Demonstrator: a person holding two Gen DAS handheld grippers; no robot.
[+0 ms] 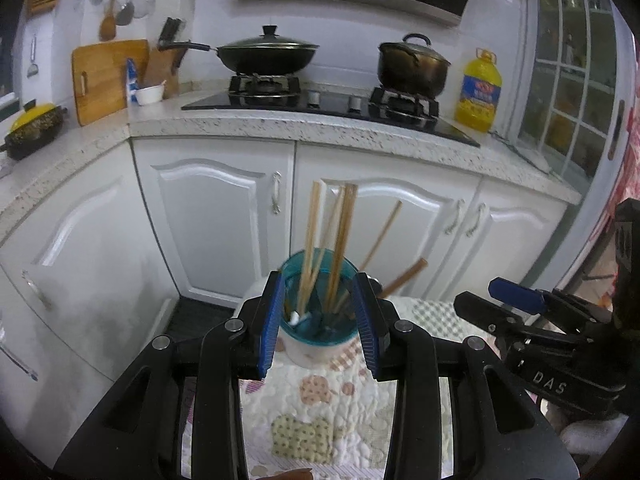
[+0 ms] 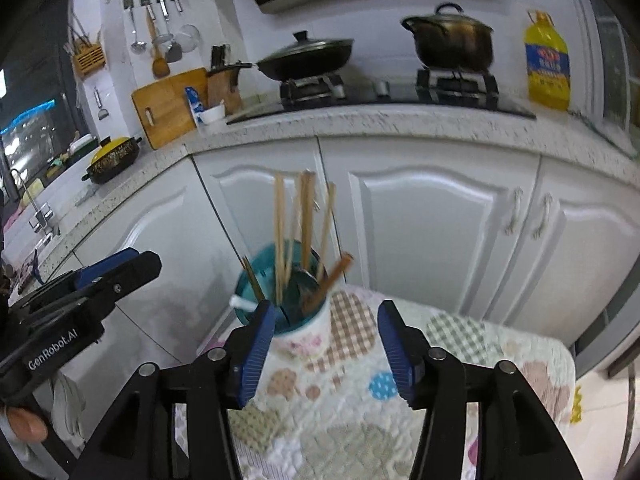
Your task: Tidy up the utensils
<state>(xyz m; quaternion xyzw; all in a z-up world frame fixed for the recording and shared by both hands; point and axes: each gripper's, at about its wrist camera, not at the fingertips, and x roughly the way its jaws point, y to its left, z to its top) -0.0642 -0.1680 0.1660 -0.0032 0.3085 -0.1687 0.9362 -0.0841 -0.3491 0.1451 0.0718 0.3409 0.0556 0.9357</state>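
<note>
Chopsticks [image 1: 316, 236] stand in a cup [image 1: 318, 340] with a teal rim. Most point up, and a few lean to the right. The cup sits at the far edge of a small table with a patchwork cloth [image 2: 360, 420] on it. Your left gripper [image 1: 320, 320] has its blue fingers [image 1: 269, 328] on both sides of the cup, but you cannot tell if they press on it. Your right gripper [image 2: 326, 354] is open with nothing in it. It is just beside the cup, on its right. Behind the table are white cupboards, and above them a stove with a wok [image 1: 264, 54] and a pot [image 1: 414, 66].
</note>
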